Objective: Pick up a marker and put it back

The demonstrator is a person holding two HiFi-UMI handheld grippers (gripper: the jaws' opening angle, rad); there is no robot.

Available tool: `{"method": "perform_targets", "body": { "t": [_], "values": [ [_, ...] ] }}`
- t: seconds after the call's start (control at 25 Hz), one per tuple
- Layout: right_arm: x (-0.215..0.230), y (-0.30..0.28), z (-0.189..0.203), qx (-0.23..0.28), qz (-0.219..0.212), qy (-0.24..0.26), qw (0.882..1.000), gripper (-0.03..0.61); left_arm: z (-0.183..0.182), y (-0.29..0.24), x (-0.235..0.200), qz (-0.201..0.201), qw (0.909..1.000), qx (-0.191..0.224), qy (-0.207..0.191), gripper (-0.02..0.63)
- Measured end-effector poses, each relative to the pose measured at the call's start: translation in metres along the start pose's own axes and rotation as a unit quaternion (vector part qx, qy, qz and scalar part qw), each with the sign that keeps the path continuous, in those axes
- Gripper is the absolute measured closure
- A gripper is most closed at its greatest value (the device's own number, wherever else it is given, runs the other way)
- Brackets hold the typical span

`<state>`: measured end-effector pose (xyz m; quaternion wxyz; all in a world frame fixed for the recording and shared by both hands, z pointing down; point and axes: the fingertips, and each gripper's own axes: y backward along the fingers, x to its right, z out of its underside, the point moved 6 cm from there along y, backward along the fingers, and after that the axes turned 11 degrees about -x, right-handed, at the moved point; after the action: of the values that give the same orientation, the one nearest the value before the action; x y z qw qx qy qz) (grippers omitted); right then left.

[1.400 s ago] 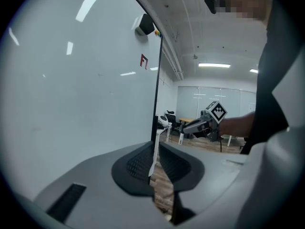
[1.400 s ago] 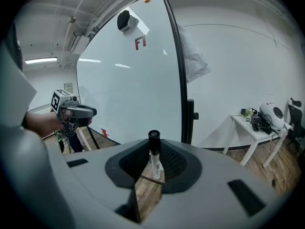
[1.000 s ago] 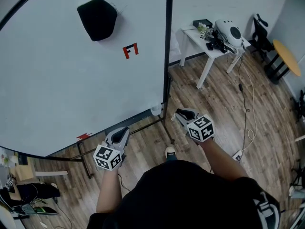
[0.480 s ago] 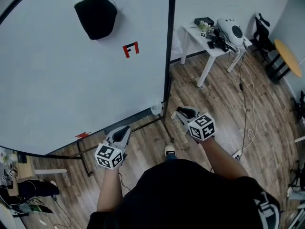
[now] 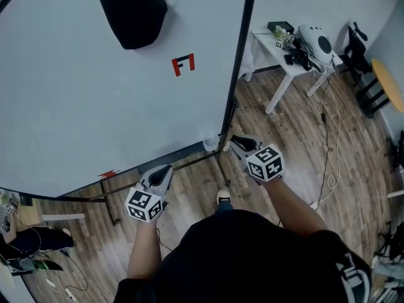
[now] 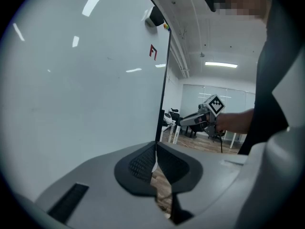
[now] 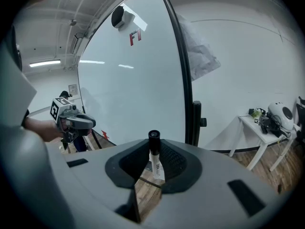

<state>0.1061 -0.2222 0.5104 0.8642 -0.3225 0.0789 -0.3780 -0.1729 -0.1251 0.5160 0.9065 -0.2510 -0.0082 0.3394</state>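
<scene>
A marker (image 7: 154, 152) with a white body and black cap stands upright between the pads of my right gripper (image 7: 153, 170), which is shut on it. In the head view the right gripper (image 5: 238, 145) points at the lower right corner of the whiteboard (image 5: 95, 100), close to a small clear cup (image 5: 210, 144) on the board's bottom rail. My left gripper (image 5: 161, 174) hangs lower and to the left, in front of the board's bottom edge. Its jaws (image 6: 155, 162) are shut with nothing between them.
A black eraser (image 5: 134, 21) and a red mark (image 5: 183, 64) sit on the whiteboard. The board's black frame post (image 5: 240, 62) runs down its right side. A white table (image 5: 285, 63) with gear stands at the back right. Cables (image 5: 329, 150) trail over the wooden floor.
The head view has swung, so the board's frame sits further right. My right gripper has edged closer to the board's lower corner and the cup. The left gripper has barely moved.
</scene>
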Motion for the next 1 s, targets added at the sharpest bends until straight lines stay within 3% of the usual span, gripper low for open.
{"method": "perform_targets", "body": {
  "t": [0.4,1.0],
  "values": [
    [0.016,-0.058,-0.015,-0.016,-0.026,0.011,0.999,0.517,0.012,-0.019,-0.018,-0.003,0.9994,-0.015,0.031,0.595],
    [0.046,-0.141,0.027,-0.044,-0.061,-0.014,0.997,0.517,0.026,-0.045,-0.035,-0.012,0.997,-0.041,0.064,0.595]
  ]
}}
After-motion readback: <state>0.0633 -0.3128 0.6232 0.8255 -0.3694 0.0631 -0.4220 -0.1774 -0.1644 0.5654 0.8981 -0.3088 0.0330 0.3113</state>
